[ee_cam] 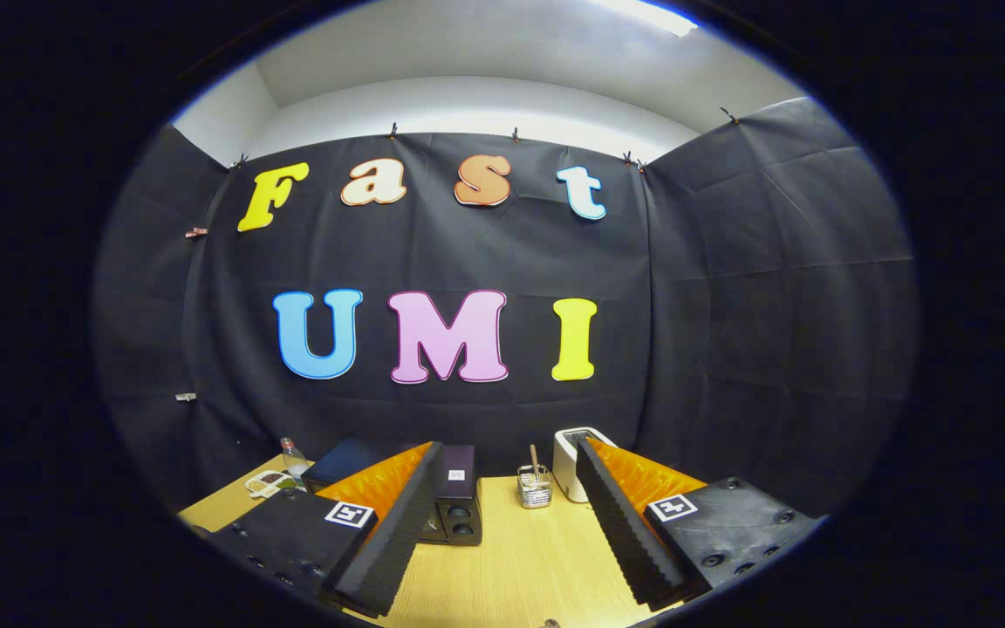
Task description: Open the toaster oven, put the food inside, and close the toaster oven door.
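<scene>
Tabletop (511,567) of pale wood runs under the gripper (508,462), whose fingers are spread wide with nothing between them. The dark toaster oven (457,501) stands at eleven o'clock, partly behind the left finger. A white appliance (570,458) sits at one o'clock; a clear holder (535,488) at twelve; a bottle (293,455) and food tray (267,482) at ten.
</scene>
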